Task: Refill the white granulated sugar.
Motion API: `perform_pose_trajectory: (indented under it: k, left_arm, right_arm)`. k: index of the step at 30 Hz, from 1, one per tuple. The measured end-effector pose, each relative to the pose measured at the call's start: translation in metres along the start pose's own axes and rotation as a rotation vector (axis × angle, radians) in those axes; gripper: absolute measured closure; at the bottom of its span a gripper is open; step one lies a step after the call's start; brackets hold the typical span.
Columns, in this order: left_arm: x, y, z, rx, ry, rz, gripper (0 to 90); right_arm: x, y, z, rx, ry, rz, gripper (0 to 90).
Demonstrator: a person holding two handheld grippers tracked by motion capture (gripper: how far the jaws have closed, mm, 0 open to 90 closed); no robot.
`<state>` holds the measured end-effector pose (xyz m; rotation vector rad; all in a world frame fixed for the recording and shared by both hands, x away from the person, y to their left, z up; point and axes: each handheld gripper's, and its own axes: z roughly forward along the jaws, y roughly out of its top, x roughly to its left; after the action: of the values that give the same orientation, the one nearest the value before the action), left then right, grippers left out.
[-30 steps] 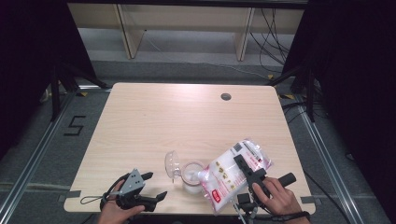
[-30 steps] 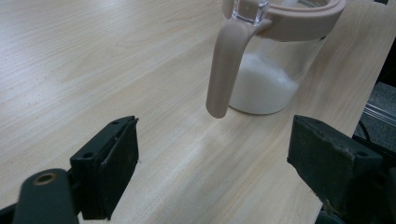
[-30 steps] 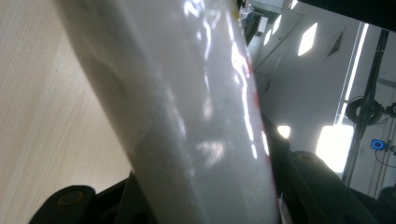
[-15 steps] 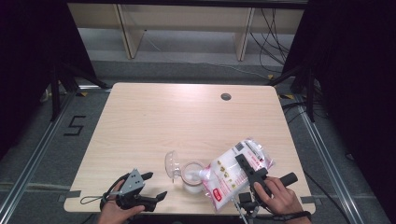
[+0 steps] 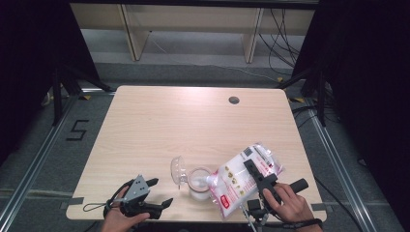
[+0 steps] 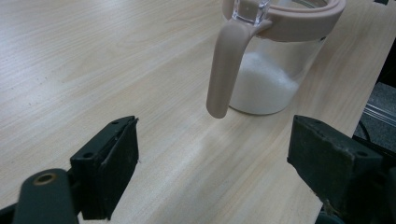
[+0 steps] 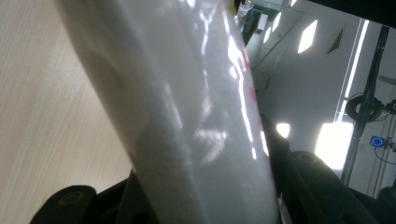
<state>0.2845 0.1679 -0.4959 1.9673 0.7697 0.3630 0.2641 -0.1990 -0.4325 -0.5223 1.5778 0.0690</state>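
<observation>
A clear jar (image 5: 198, 182) with a pink rim and its lid (image 5: 177, 169) swung open stands near the table's front edge, holding some white granules. My right gripper (image 5: 250, 168) is shut on a plastic bag of white granules (image 5: 237, 181) with a red label. The bag is tilted, with its lower corner over the jar's mouth. In the right gripper view the bag (image 7: 187, 116) sits between the jaws. My left gripper (image 5: 160, 192) rests open at the front left. In its own view the gripper (image 6: 212, 140) faces the jar (image 6: 273, 74) and its pink clasp (image 6: 224, 70), with nothing between the jaws.
The wooden table (image 5: 193, 125) has a round cable hole (image 5: 234, 100) at the back right. Both hands sit right at the front edge. Shelving (image 5: 193, 29) stands on the floor beyond the table, and a floor mark (image 5: 77, 130) lies to the left.
</observation>
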Motion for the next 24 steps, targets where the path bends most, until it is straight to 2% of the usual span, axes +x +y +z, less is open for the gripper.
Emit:
perform_pose_trajectory:
  k: [1, 3, 14, 15, 17, 20, 22, 24]
  left_arm:
    - [0.0001, 0.0000, 0.0000, 0.000, -0.002, 0.001, 16.0]
    - [0.0000, 0.0000, 0.0000, 0.000, 0.000, 0.000, 16.0]
    - [-0.0003, -0.0001, 0.0002, 0.001, 0.001, -0.002, 16.0]
    - [-0.0017, -0.0006, 0.0003, 0.002, 0.003, -0.027, 16.0]
    - [-0.0018, -0.0006, 0.0004, 0.001, 0.003, -0.028, 16.0]
    - [-0.0017, -0.0006, 0.0004, 0.001, 0.003, -0.027, 16.0]
    - [-0.0002, -0.0001, 0.0003, 0.002, 0.000, 0.000, 16.0]
    - [-0.0004, -0.0002, 0.0003, 0.002, 0.000, -0.002, 16.0]
  right_arm:
    - [0.0005, -0.0002, 0.0003, -0.008, -0.015, 0.003, 64.6]
    - [-0.0004, 0.0000, -0.0005, 0.005, 0.004, -0.004, 64.6]
    - [-0.0007, 0.0001, -0.0005, 0.004, 0.002, -0.001, 64.5]
    - [-0.0007, 0.0002, -0.0005, 0.004, 0.002, -0.001, 64.5]
    - [-0.0008, 0.0002, -0.0005, 0.004, 0.002, -0.001, 64.5]
    - [-0.0009, 0.0002, -0.0005, 0.004, 0.003, -0.001, 64.5]
    - [-0.0011, 0.0003, -0.0005, 0.005, 0.003, -0.002, 64.5]
    - [-0.0012, 0.0004, -0.0005, 0.005, 0.003, -0.001, 64.5]
